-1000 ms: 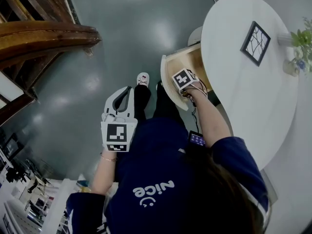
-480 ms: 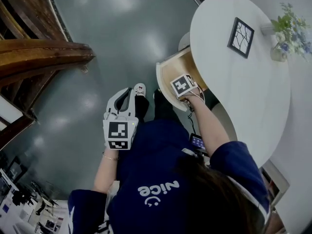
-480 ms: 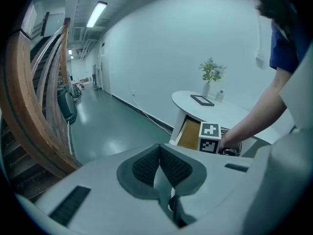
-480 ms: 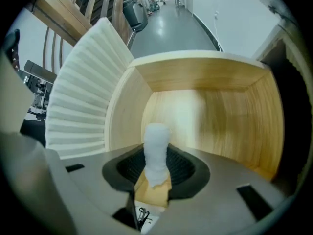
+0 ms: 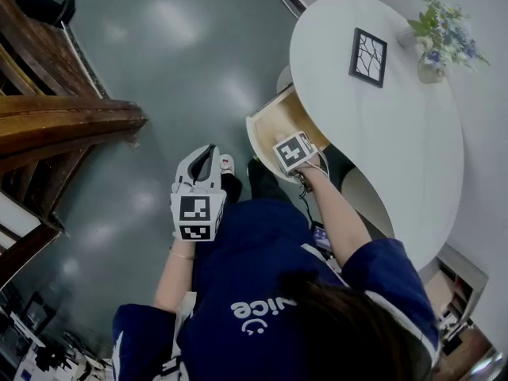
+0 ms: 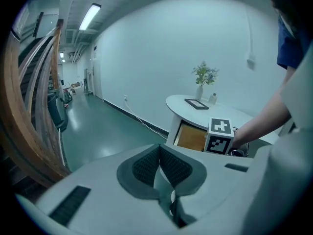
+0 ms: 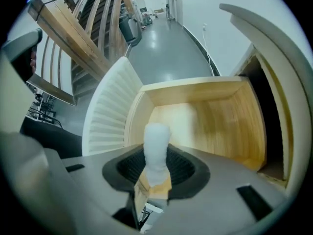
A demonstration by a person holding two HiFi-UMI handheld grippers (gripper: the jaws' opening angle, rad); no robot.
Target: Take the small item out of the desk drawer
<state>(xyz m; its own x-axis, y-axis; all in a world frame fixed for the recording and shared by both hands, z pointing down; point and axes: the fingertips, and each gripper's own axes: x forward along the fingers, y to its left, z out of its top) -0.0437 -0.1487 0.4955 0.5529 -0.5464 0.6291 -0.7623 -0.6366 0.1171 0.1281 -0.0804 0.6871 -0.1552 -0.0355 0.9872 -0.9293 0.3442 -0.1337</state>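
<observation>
Your drawer (image 7: 210, 121) is pale, matt wood with fine grain; its front (image 7: 110, 111), at nine o'clock, is ribbed white. The small item (image 7: 156, 146) looks matt and whitish. The desk top (image 5: 397, 133) is smooth white, the floor (image 5: 182, 62) glossy.

The desk (image 5: 397, 133), at 2 o'clock in the head view, has a plain white top. The drawer (image 7: 205, 116) shows pale honey wood grain inside and a white ribbed front. The small item (image 7: 156, 141) is frosted white above and tan below. The right gripper (image 7: 156, 168) and left gripper (image 6: 160, 153) are light grey with dark grey textured pads; the marker cubes (image 5: 294, 151) carry black-and-white squares. The picture frame (image 5: 367, 56), at 1 o'clock, has a black border and black branching lines on white. The flowers (image 5: 441, 30) have green leaves and blue-violet blooms. The floor (image 5: 198, 54) is glossy grey-green. The staircase (image 5: 63, 117), at 9 o'clock, is brown wood. The shirt (image 5: 262, 292) is navy with white lettering.
</observation>
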